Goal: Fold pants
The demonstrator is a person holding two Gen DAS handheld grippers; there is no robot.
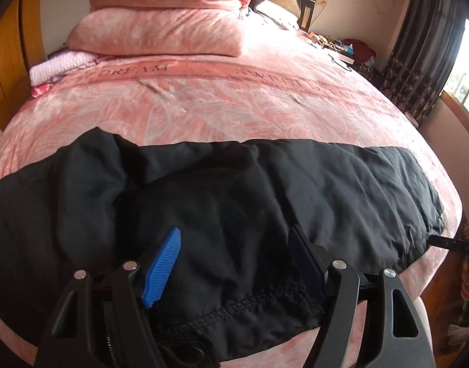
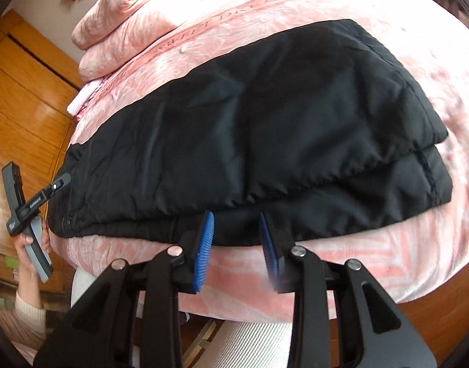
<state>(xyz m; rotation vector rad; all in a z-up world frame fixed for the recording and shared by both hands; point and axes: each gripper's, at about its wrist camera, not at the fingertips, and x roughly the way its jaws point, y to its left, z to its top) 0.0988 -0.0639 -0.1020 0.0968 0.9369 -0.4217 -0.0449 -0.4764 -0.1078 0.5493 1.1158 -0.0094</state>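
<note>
Black pants (image 1: 222, 190) lie along the near edge of the pink bed, folded lengthwise with one leg on the other. My left gripper (image 1: 237, 236) is open just above the waist end, its blue pads (image 1: 162, 271) wide apart over the fabric near the waistband and zipper. In the right wrist view the pants (image 2: 265, 116) stretch from the waist at left to the hems at right. My right gripper (image 2: 237, 219) is open, its fingertips at the near edge of the lower leg, with nothing pinched. The left gripper (image 2: 55, 187) also shows there at the waist end.
The pink bedspread (image 1: 203, 101) covers the bed. Folded pink quilts (image 1: 160, 27) and a white knit cloth (image 1: 59, 67) lie at the head. A wooden wardrobe (image 2: 22, 98) stands to the left. Dark curtains (image 1: 424, 46) and a window are on the right.
</note>
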